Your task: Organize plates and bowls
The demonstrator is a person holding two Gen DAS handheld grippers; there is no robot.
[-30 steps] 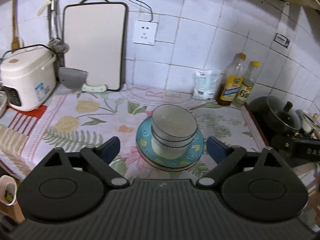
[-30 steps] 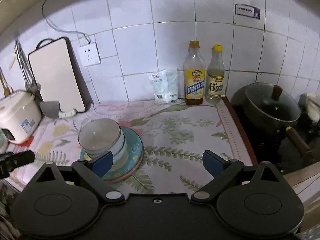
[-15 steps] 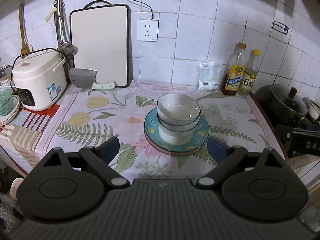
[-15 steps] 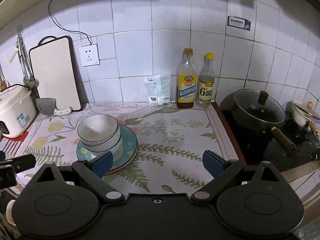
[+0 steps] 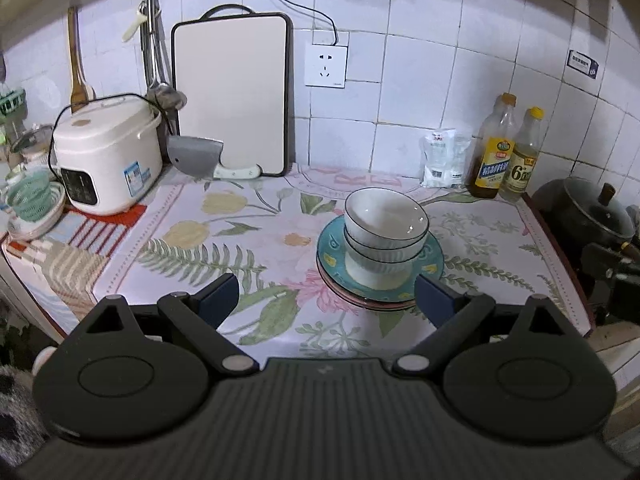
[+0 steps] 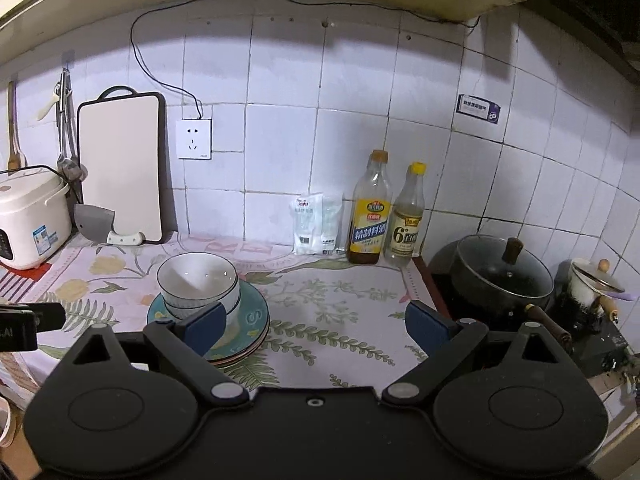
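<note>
My left gripper and right gripper both hang empty, jaws spread wide. The nested white ribbed bowls sit on stacked teal plates mid-counter, seemingly finished; I'd retreat level, avoiding the rims.

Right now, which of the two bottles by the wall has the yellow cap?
The shorter bottle, nearest the black pot; the taller bottle beside it has a brownish cap.
</note>
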